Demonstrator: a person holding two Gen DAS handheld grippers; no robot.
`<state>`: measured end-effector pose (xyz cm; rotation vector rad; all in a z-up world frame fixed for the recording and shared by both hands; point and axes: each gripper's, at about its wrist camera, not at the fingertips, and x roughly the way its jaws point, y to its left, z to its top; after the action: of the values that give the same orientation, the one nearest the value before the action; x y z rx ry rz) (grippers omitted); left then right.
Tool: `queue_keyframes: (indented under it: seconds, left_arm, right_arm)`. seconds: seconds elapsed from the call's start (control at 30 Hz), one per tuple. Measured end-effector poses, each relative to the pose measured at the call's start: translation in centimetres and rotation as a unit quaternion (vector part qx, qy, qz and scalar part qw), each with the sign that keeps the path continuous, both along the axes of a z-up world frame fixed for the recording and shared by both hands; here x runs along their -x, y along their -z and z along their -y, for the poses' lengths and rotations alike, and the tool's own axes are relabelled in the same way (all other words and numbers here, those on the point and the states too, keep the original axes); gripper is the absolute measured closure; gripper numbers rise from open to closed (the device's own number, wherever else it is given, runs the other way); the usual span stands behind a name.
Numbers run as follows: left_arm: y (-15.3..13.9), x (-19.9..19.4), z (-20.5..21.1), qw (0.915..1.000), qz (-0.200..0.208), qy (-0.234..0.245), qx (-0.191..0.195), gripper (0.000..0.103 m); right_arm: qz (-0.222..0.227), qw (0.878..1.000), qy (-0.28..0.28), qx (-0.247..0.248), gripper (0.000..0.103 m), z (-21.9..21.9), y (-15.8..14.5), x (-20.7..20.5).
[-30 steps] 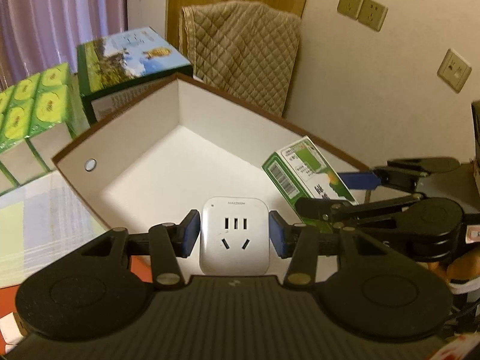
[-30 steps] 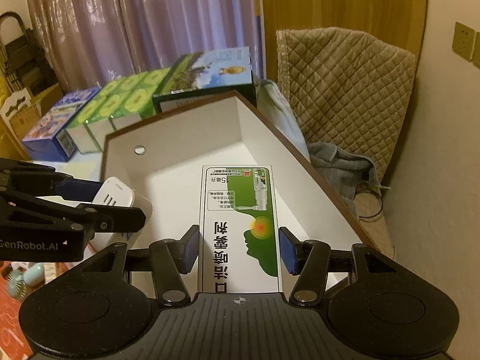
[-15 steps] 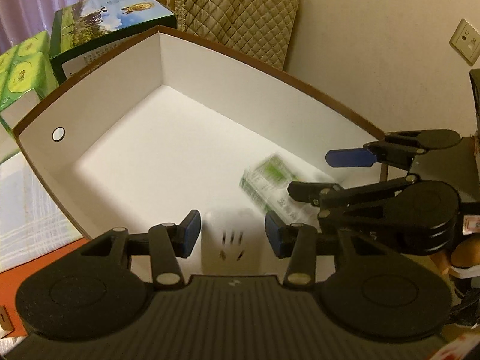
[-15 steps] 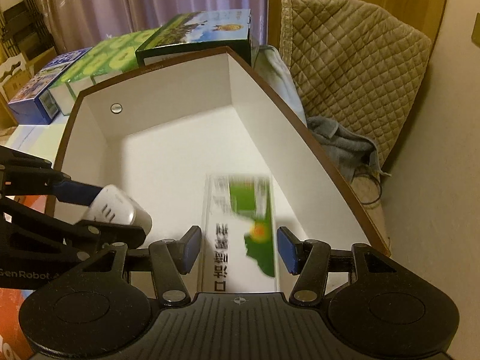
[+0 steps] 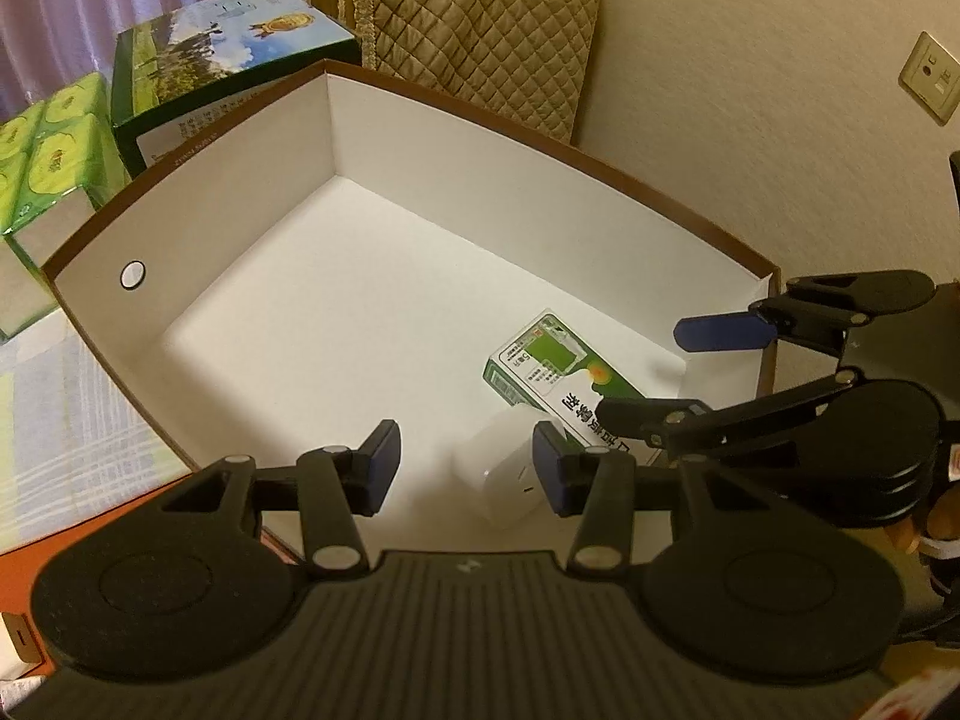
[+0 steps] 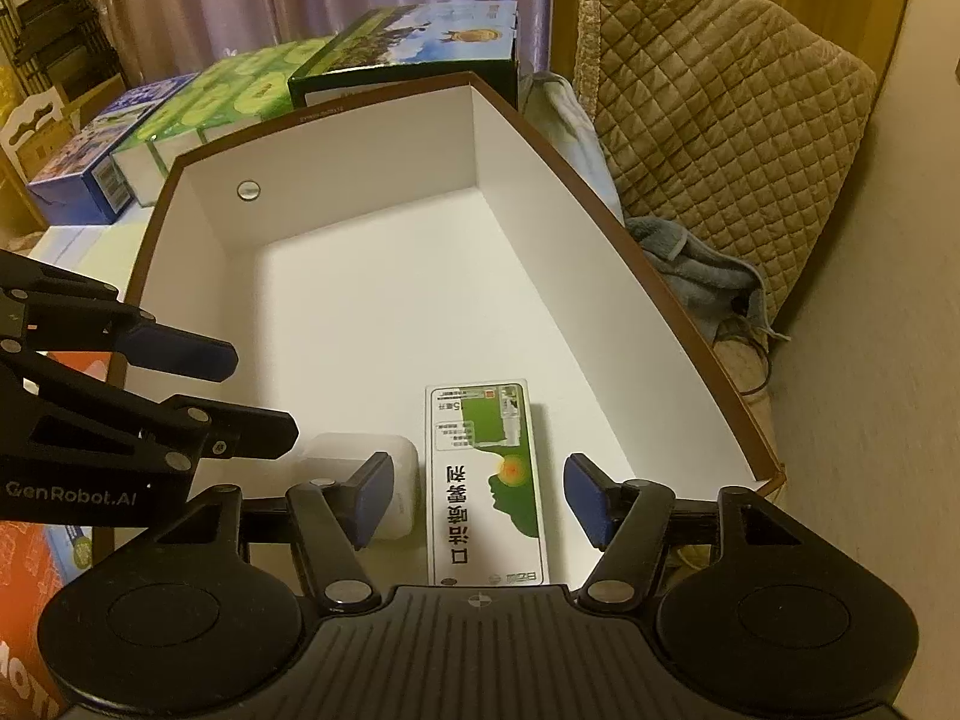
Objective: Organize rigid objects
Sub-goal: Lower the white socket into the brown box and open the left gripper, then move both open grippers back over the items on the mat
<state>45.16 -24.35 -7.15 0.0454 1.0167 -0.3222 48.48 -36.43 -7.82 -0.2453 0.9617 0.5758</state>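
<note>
A white socket adapter (image 5: 503,474) lies on the floor of the big white box with a brown rim (image 5: 540,144), just right of centre between my open left gripper (image 5: 465,465) fingers. A green and white carton (image 5: 558,381) lies flat beside it. In the right wrist view the carton (image 6: 483,480) lies on the box floor (image 6: 384,312) between the spread fingers of my open right gripper (image 6: 480,495), and the adapter (image 6: 384,480) sits left of it. Both grippers hold nothing. The left gripper's fingers (image 6: 180,348) show at the left of the right wrist view.
Green and blue cartons (image 6: 252,90) stand along the far side of the box. A quilted tan cover (image 6: 720,120) and a grey cloth (image 6: 696,264) lie to the right. Wall sockets (image 5: 930,78) are on the beige wall. An orange surface (image 5: 90,528) lies left of the box.
Both grippers lowered into the box and opened. The adapter dropped from the left gripper and the carton from the right; both now lie on the box floor.
</note>
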Motion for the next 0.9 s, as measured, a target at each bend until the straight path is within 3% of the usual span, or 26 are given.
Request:
queue_keyframes:
  seconds: [0.5,0.9]
  left_arm:
    - [-2.4,2.3,-0.4,0.9993,0.034,-0.010,0.008,0.060]
    - [-6.1,7.4,-4.6,0.9959,0.085,-0.020,0.022,0.059]
  right_arm:
    - [0.026,0.999,0.011,-0.030,0.042,0.4,-2.2,2.0]
    - [0.076,0.990,0.063,-0.103,0.042,1.3,-6.2,7.0]
